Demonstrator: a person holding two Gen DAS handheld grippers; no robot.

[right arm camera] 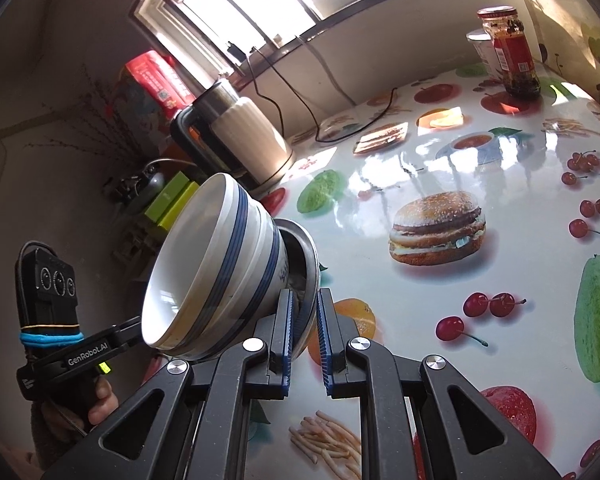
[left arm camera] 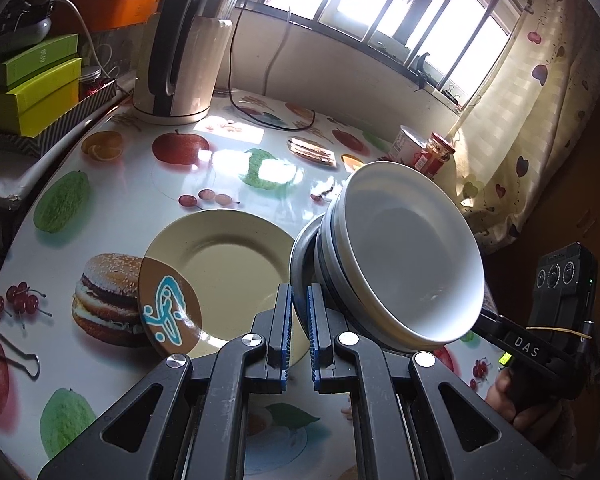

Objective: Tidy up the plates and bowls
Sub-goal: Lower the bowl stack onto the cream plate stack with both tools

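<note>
Both grippers meet on one tilted stack — white bowls with blue bands [left arm camera: 400,264] nested together and sitting in a metal dish [left arm camera: 304,256]. In the left wrist view the left gripper [left arm camera: 299,328] has its jaws narrowed on the near rim of the metal dish, which passes between the blue pads; it looks clamped on that rim. In the right wrist view the right gripper [right arm camera: 304,332] straddles the same rim from the other side, but a gap shows between the rim and one pad, so I cannot tell whether it is actually clamped or only closing in. The stack leans hard, bowl mouths turned sideways, and appears lifted clear of the desk [left arm camera: 100,184], though its underside is hidden.

Just beside it, a beige plate [left arm camera: 220,272] lies flat on the desk, with a small brown saucer bearing a blue figure [left arm camera: 168,308] resting across its near-left edge. A kettle [left arm camera: 180,52] stands well apart at the back, and a red-lidded jar [right arm camera: 514,52] near the far edge.

As a judgement: the bowls are already gathered into one nest, so that part seems done. What seems left is to set the stack down somewhere — perhaps on the beige plate, once the saucer is dealt with — and to level it first, since the tilt could let the bowls slide out.
</note>
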